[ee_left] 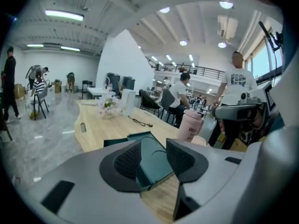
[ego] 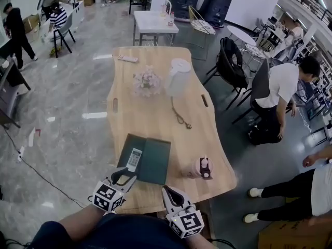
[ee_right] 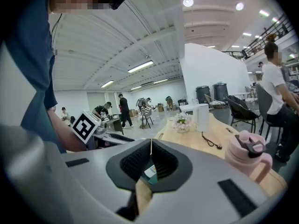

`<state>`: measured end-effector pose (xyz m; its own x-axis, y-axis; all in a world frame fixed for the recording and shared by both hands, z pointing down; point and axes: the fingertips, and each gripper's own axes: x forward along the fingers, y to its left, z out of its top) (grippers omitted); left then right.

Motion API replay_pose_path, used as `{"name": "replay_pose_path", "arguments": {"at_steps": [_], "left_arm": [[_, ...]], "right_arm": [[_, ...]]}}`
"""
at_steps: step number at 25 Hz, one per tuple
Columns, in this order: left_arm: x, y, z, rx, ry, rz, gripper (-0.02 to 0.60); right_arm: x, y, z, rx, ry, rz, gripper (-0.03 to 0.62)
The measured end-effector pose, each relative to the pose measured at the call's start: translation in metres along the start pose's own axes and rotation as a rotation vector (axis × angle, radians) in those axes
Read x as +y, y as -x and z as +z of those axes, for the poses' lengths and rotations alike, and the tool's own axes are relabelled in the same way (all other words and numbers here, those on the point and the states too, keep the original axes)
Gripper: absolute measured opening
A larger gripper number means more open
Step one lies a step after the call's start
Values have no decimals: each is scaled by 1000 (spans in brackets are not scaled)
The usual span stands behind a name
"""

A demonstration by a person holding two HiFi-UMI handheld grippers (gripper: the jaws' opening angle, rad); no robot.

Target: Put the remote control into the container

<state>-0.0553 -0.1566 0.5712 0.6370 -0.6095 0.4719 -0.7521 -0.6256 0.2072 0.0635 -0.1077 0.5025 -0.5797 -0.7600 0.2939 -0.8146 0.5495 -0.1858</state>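
The remote control (ego: pixel 134 160), white and slim, lies inside the dark green container (ego: pixel 156 162), a shallow tray on the wooden table (ego: pixel 155 123), along the tray's left side. My left gripper (ego: pixel 126 178) hovers at the tray's near left corner, just short of the remote, jaws open with nothing between them. In the left gripper view the tray (ee_left: pixel 156 164) shows through the gap of the left gripper (ee_left: pixel 153 149). My right gripper (ego: pixel 167 190) is at the table's near edge, right of the left one, with its jaws shut and empty (ee_right: pixel 150 158).
A pink bottle (ego: pixel 202 167) stands right of the tray. Farther up the table are a cord (ego: pixel 180 115), a white jug (ego: pixel 179 77), flowers (ego: pixel 147 82) and a flat white item (ego: pixel 127 59). People and chairs (ego: pixel 233 66) are along the right side.
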Motion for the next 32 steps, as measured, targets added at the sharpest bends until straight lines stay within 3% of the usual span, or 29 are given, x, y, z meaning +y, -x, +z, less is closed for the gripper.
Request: {"name": "replay_pose_path", "arguments": {"at_steps": [7,13,23,32], "left_arm": [[-32,42,42,-139,-108,-46,79],[-40,60,53,-206,-90,-35,28],[-57,72,33,-202,-76,-58,14],[-73,80,33,-199,-112,-69,14]], "right_arm": [[26,-8,13,-15,58,40,17],[44,-9,12,-23,89,71,17],[68,-2,6,-28,127,121,17],[75,5,6,-38,113,143,17]]}}
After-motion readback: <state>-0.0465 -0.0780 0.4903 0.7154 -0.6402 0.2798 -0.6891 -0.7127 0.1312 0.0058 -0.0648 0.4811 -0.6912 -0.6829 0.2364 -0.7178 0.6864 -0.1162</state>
